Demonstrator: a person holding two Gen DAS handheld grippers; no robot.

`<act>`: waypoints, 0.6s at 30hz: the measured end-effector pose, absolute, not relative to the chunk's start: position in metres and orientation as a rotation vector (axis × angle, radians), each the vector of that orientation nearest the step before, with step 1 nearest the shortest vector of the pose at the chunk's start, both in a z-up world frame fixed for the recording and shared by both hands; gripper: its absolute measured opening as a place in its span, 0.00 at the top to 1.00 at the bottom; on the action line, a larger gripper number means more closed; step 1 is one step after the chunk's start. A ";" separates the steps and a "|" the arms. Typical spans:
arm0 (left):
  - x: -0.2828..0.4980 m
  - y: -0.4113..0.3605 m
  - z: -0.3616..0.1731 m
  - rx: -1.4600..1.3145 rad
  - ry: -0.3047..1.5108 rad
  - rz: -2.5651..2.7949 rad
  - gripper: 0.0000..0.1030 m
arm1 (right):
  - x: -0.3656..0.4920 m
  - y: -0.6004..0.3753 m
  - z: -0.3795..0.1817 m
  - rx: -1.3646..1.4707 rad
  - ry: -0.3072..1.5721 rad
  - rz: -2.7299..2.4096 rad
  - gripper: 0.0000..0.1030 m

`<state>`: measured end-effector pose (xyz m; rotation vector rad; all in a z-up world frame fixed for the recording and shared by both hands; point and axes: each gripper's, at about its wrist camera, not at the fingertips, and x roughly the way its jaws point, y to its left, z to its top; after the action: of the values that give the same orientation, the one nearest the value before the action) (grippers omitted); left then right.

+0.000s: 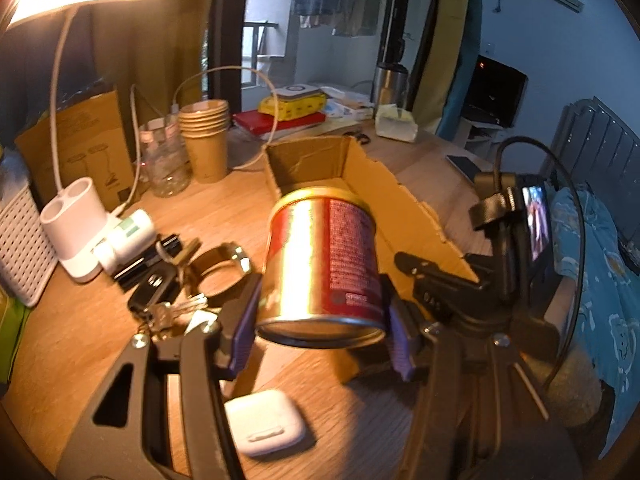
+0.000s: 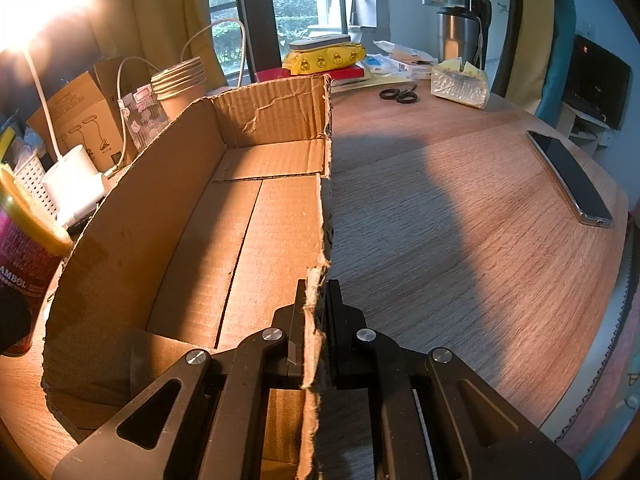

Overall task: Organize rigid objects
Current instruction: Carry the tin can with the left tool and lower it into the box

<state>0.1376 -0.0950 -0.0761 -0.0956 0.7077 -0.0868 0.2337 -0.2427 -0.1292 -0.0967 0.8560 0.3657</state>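
Observation:
My left gripper (image 1: 320, 340) is shut on a red and gold tin can (image 1: 320, 264) and holds it tilted above the desk, just in front of the open cardboard box (image 1: 360, 176). The can's edge also shows at the far left of the right wrist view (image 2: 24, 248). My right gripper (image 2: 314, 312) is shut on the box's torn right wall (image 2: 316, 340). The box floor (image 2: 260, 232) holds nothing. The right gripper's body (image 1: 460, 296) shows in the left wrist view at the box's near corner.
A white earbud case (image 1: 266, 420), keys (image 1: 172, 312), a metal ring (image 1: 220, 268), a white lamp base (image 1: 76, 224), paper cups (image 1: 204, 140) and a white basket (image 1: 20, 248) lie left of the box. Scissors (image 2: 398, 94) and a phone (image 2: 570, 178) lie to the right.

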 end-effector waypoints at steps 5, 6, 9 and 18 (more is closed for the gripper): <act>0.148 -0.108 -0.079 -0.087 0.717 -0.105 0.46 | 0.234 -0.243 -0.129 -0.096 0.856 0.366 0.92; 0.150 -0.110 -0.079 -0.085 0.717 -0.106 0.46 | 0.234 -0.243 -0.129 -0.096 0.856 0.365 0.92; 0.154 -0.114 -0.080 -0.081 0.719 -0.108 0.46 | 0.234 -0.243 -0.129 -0.096 0.856 0.367 0.92; 0.163 -0.121 -0.084 -0.058 0.743 -0.136 0.45 | 0.233 -0.243 -0.129 -0.095 0.854 0.367 0.92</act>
<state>0.1635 -0.1208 -0.0844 -0.0580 0.7430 -0.1363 0.2331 -0.2426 -0.1292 -0.0950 0.8544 0.3675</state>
